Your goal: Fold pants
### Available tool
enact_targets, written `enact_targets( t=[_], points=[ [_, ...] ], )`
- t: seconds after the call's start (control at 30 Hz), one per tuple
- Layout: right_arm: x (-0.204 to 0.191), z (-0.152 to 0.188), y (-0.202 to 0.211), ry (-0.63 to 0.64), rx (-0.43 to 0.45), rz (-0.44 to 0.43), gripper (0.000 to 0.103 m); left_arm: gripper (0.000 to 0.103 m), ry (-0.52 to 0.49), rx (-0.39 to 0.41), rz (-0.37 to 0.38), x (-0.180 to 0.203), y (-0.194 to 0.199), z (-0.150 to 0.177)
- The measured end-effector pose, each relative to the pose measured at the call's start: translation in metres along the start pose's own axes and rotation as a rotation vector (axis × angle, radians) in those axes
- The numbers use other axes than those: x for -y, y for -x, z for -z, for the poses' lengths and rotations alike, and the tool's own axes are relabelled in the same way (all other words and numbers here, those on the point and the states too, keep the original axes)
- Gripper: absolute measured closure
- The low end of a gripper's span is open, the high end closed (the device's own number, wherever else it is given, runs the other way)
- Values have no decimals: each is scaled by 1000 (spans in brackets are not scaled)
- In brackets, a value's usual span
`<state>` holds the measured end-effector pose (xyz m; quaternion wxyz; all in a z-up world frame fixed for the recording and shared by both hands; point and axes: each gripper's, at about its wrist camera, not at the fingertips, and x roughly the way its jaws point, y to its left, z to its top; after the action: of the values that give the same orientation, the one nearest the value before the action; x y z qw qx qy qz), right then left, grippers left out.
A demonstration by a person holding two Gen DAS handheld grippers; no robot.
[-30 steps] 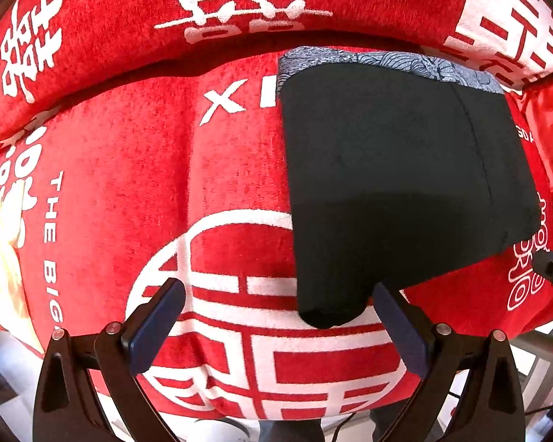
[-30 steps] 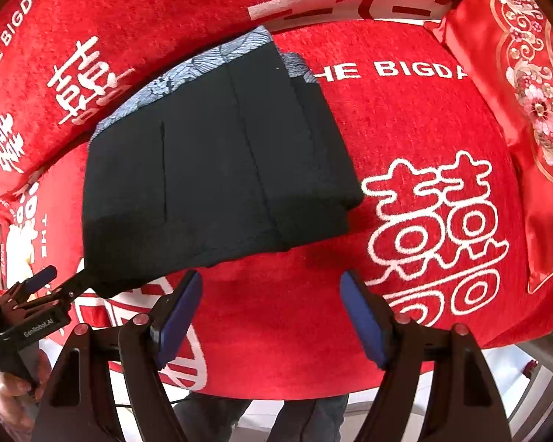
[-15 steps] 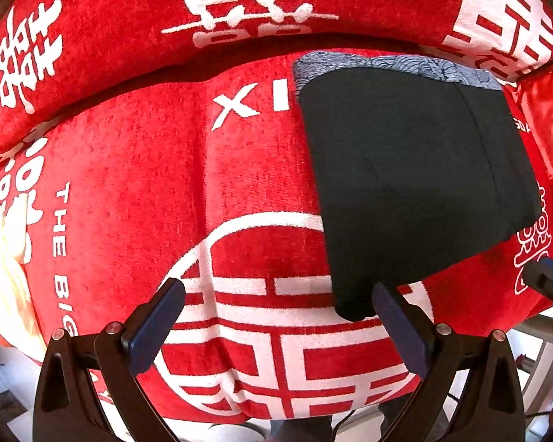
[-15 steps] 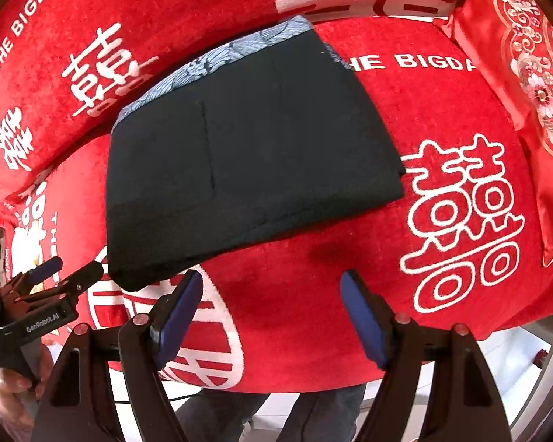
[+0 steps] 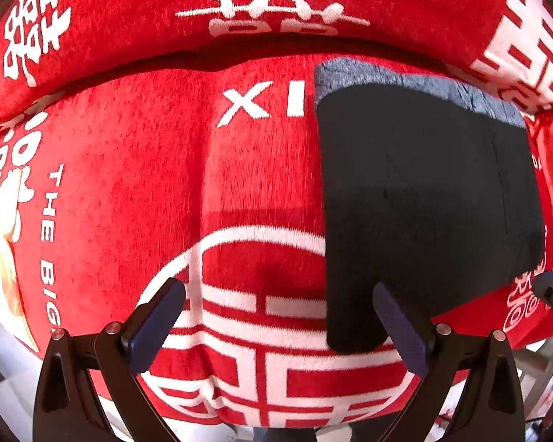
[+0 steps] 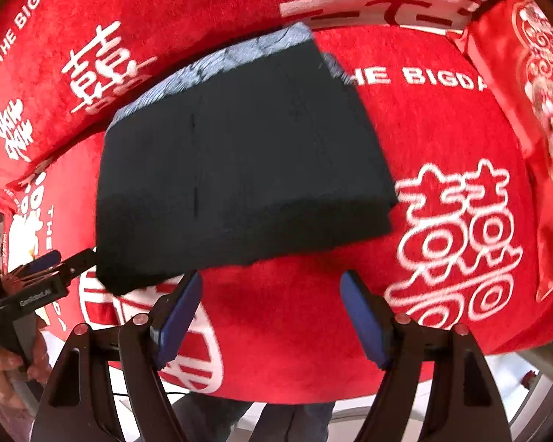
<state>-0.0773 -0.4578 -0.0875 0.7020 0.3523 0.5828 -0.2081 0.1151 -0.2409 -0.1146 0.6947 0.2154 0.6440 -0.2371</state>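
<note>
I am looking down through both wrist cameras at the black pants, which are lying folded into a compact rectangle on the red sofa cover, the one printed with white double-happiness characters. A grey patterned waistband lining is showing along the far edge of the stack, near the sofa's back cushion.

I am holding the left gripper with its jaws apart and nothing between the pads; its right finger is sitting over the near left corner of the pants, though I cannot tell whether it is touching the cloth. I am holding the right gripper spread wide as well, empty, just short of the pants' near edge. In the right view the left gripper is showing at the far left, carried by a hand.

Judgement: the folding itself is looking essentially done; the layers are stacked, with the near right corner slightly stepped. I am reading this as the release-and-check stage. The next move is probably calling either for a clean withdrawal of both grippers without snagging the near corner, or for a light squaring of that stepped edge.
</note>
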Motion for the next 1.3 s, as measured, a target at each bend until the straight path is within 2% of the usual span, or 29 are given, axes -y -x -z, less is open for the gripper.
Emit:
enact_targets(
  t=[0.2, 0.33, 0.53, 0.63, 0.83, 0.97, 1.07, 1.17, 1.2, 1.27, 1.3],
  points=[
    [28, -33, 2, 25, 4, -39, 21, 1, 22, 38, 23, 14, 0, -21],
    [52, -51, -3, 25, 4, -92, 21, 1, 39, 47, 7, 20, -10, -38],
    [73, -72, -21, 66, -31, -139, 21, 1, 61, 53, 70, 18, -22, -53],
    [83, -80, -32, 54, -49, -228, 21, 1, 46, 66, 148, 16, -26, -56],
    [102, -90, -60, 28, -126, -399, 20, 1, -29, 40, 317, 12, -40, -64],
    [111, -92, -74, 46, -159, -511, 20, 1, -85, 24, 403, 15, -51, -64],
    [116, -95, -87, 28, -172, -608, 19, 1, -88, -11, 452, 22, -63, -65],
    [121, -99, -96, -29, -182, -673, 20, 1, -48, -22, 486, 25, -73, -68],
    [121, -100, -97, -37, -184, -668, 22, 2, -37, -9, 485, 24, -73, -67],
    [120, -100, -96, -30, -187, -637, 30, 22, -30, 19, 514, 26, -67, -64],
    [118, -99, -93, -15, -188, -621, 35, 26, -23, 29, 516, 28, -62, -62]
  ],
)
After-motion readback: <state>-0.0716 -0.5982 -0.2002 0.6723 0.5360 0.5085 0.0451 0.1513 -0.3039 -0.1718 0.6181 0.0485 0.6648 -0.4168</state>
